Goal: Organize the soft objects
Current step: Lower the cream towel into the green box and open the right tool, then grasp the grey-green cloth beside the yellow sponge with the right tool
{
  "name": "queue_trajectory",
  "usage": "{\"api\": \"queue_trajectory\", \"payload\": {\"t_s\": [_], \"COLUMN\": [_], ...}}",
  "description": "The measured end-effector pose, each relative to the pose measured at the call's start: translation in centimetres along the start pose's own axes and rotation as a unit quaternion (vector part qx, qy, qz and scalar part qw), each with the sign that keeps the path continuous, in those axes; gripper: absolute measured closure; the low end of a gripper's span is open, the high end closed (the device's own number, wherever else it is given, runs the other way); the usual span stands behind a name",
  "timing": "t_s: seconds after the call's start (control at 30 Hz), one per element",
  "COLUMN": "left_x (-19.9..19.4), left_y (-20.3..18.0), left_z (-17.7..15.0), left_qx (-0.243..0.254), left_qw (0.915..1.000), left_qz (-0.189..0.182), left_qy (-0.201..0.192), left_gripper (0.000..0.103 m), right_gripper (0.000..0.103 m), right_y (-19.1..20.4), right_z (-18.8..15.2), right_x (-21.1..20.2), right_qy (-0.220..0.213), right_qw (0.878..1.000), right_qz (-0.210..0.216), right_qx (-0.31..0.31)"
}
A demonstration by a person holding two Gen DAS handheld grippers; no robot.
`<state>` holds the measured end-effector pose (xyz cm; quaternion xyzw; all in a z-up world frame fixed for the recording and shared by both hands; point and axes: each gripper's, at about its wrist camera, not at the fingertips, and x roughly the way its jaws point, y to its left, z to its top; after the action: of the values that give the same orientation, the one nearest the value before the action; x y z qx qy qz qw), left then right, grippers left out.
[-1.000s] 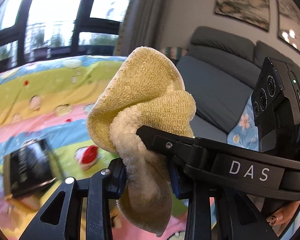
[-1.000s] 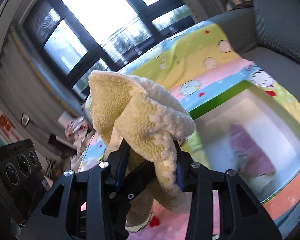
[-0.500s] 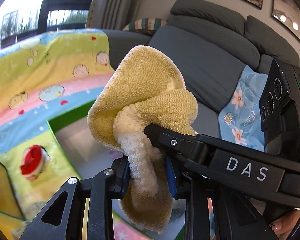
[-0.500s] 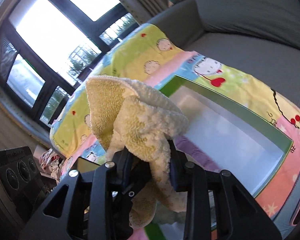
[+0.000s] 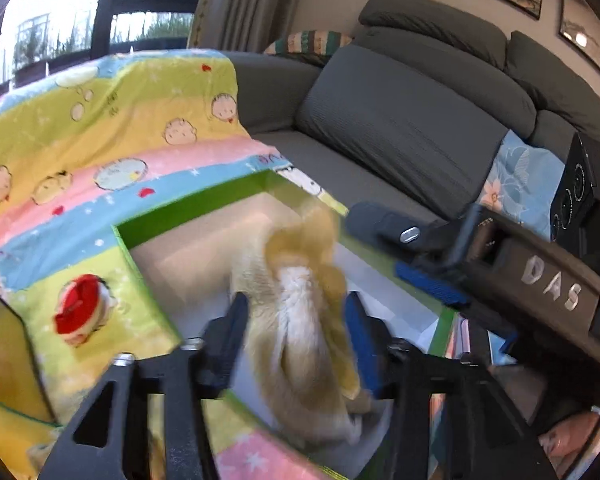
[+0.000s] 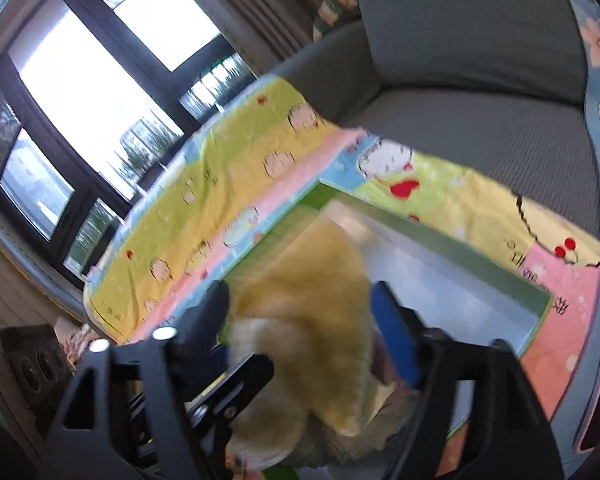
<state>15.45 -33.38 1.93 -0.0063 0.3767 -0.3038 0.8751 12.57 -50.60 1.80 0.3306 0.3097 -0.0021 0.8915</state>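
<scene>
A yellow terry towel (image 5: 300, 320) hangs blurred between the spread fingers of my left gripper (image 5: 294, 332), over a green-rimmed white box (image 5: 188, 212). My left gripper is open, its pads clear of the towel. In the right wrist view the same towel (image 6: 312, 320) lies between the wide-apart fingers of my right gripper (image 6: 304, 320), also open, above the box (image 6: 452, 236). The right gripper's fingers (image 5: 384, 228) cross the left wrist view at the right, over the box's far corner.
The box sits on a bright cartoon-print blanket (image 5: 100, 128) spread on a surface beside a grey sofa (image 5: 400, 120). A blue floral cushion (image 5: 520, 184) lies on the sofa. Other soft things lie under the towel in the box (image 6: 340, 448). Big windows stand behind (image 6: 100, 80).
Both grippers have opened and let go of the yellow towel, which drops down into the box. Both grippers have come lower and closer over the box.
</scene>
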Motion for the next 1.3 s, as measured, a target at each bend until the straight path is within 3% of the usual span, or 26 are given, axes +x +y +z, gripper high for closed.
{"api": "queue_trajectory", "payload": {"t_s": [0.07, 0.23, 0.4, 0.53, 0.73, 0.83, 1.0, 1.1, 1.2, 1.27, 1.3], "left_x": [-1.7, -6.3, -11.3, -16.2, -20.5, -21.7, -22.8, -23.2, -23.7, -23.9, -24.0], "left_y": [0.5, 3.0, 6.0, 9.2, 11.8, 13.3, 15.3, 16.0, 16.1, 16.3, 16.6], "left_z": [-0.1, -1.0, -3.6, -7.1, -12.8, -16.0, -19.4, -20.1, -20.3, -20.5, -20.7], "left_qx": [-0.007, -0.044, -0.093, -0.16, -0.21, -0.251, -0.288, -0.3, -0.3, -0.305, -0.306], "left_qw": [0.9998, 0.9976, 0.9903, 0.9748, 0.9491, 0.9343, 0.9217, 0.9161, 0.9173, 0.9161, 0.9157], "left_qz": [0.012, 0.043, 0.096, 0.147, 0.231, 0.252, 0.259, 0.265, 0.261, 0.259, 0.259], "left_qy": [-0.016, -0.032, -0.038, -0.051, -0.04, -0.027, -0.019, -0.019, -0.025, -0.028, -0.029], "left_gripper": [0.025, 0.024, 0.019, 0.018, 0.018, 0.018, 0.018, 0.018, 0.018, 0.018, 0.018], "right_gripper": [0.021, 0.012, 0.007, 0.006, 0.006, 0.007, 0.009, 0.014, 0.026, 0.041, 0.058], "right_y": [0.3, 1.5, 3.4, 5.7, 10.8, 12.9, 14.5, 15.1, 14.9, 14.6, 14.5], "right_z": [0.1, -0.1, -1.0, -2.4, -6.1, -8.5, -11.3, -12.7, -13.7, -14.0, -14.2], "right_x": [-1.1, -2.7, -2.6, -2.0, 0.6, 3.2, 6.9, 8.3, 9.3, 9.7, 9.8], "right_qy": [-0.011, -0.023, 0.003, 0.031, 0.107, 0.151, 0.195, 0.196, 0.207, 0.208, 0.209], "right_qw": [1.0, 0.999, 0.999, 0.996, 0.981, 0.97, 0.956, 0.949, 0.946, 0.945, 0.943], "right_qz": [0.016, 0.032, 0.033, 0.04, 0.076, 0.054, 0.025, -0.003, -0.009, -0.014, -0.02], "right_qx": [-0.004, -0.017, -0.044, -0.075, -0.144, -0.181, -0.216, -0.246, -0.248, -0.252, -0.258]}}
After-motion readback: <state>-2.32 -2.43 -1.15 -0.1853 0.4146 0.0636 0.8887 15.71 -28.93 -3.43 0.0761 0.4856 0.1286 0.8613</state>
